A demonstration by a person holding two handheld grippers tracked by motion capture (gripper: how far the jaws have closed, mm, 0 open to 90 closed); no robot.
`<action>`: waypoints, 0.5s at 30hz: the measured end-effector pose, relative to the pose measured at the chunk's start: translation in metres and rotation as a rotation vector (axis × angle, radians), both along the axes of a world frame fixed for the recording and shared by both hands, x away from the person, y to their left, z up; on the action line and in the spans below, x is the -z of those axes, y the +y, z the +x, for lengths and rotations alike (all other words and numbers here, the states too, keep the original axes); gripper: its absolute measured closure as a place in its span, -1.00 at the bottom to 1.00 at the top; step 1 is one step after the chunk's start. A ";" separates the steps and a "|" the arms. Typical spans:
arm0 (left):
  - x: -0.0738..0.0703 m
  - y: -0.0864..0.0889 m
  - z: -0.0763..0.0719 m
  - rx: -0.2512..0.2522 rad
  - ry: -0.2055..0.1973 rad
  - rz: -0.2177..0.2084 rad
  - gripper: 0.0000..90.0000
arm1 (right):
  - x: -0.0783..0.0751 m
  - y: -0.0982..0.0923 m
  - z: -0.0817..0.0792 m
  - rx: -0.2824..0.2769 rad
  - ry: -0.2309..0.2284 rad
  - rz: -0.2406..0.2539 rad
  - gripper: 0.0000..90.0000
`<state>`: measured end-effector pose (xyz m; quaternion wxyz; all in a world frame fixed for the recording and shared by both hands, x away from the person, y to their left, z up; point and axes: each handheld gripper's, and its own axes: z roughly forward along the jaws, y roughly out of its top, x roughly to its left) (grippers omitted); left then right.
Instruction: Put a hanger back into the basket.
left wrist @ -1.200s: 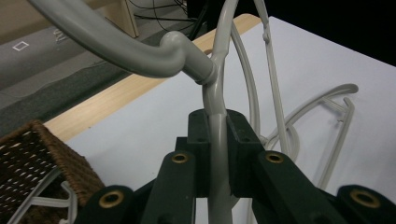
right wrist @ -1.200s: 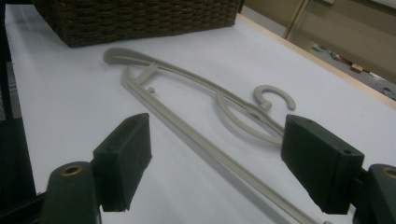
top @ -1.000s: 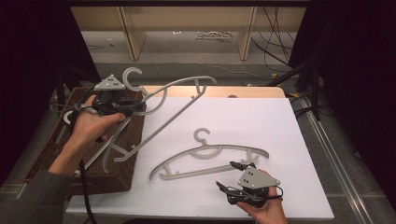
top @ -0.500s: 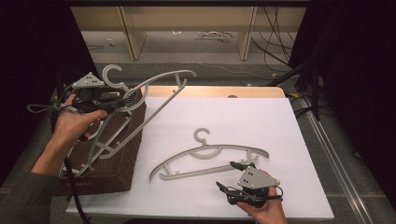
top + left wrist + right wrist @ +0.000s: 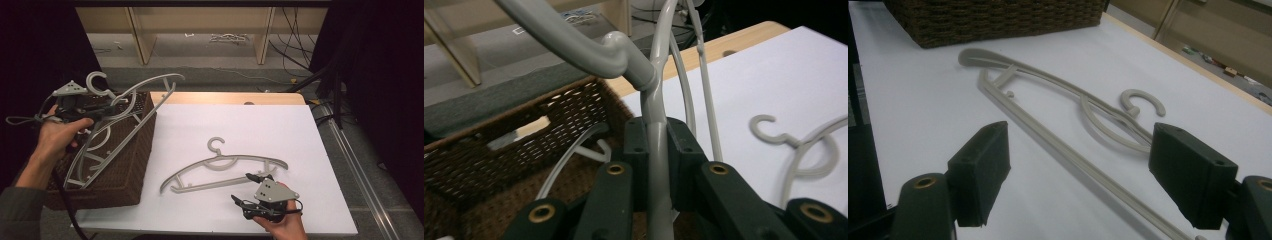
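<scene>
While the left gripper [image 5: 107, 107] clamps its fingers on a grey plastic hanger [image 5: 122, 117] over the brown wicker basket [image 5: 122, 170] at left, the hanger's far arm could snag the rim; the right gripper [image 5: 252, 190] waits wide open.

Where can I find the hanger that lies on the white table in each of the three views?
High view: the flat hanger lies right of centre, on the white table, just above the right gripper.
Left gripper view: its hook and one arm show at the right edge.
Right gripper view: it runs across the middle, beyond the open jaws.
Shared landmark: the brown basket, left of it in the high view.
</scene>
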<state>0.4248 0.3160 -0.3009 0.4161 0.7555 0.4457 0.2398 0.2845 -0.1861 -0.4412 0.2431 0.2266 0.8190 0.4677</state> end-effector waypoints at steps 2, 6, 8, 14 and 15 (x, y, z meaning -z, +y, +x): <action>0.003 0.005 0.000 -0.015 0.002 0.000 0.80 | 0.001 0.000 0.000 0.002 -0.004 0.003 -0.43; 0.007 0.017 0.001 -0.044 -0.007 0.014 0.80 | 0.001 0.000 0.001 0.000 -0.006 0.000 -0.43; 0.009 0.021 0.002 -0.064 -0.009 0.022 0.80 | 0.001 0.000 0.001 -0.001 -0.006 -0.002 -0.43; 0.014 0.034 0.003 -0.089 -0.007 0.037 0.80 | 0.002 0.001 0.000 -0.001 -0.005 -0.002 -0.43; 0.014 0.036 0.003 -0.094 -0.005 0.034 0.80 | 0.002 0.001 0.000 -0.001 -0.006 -0.002 -0.43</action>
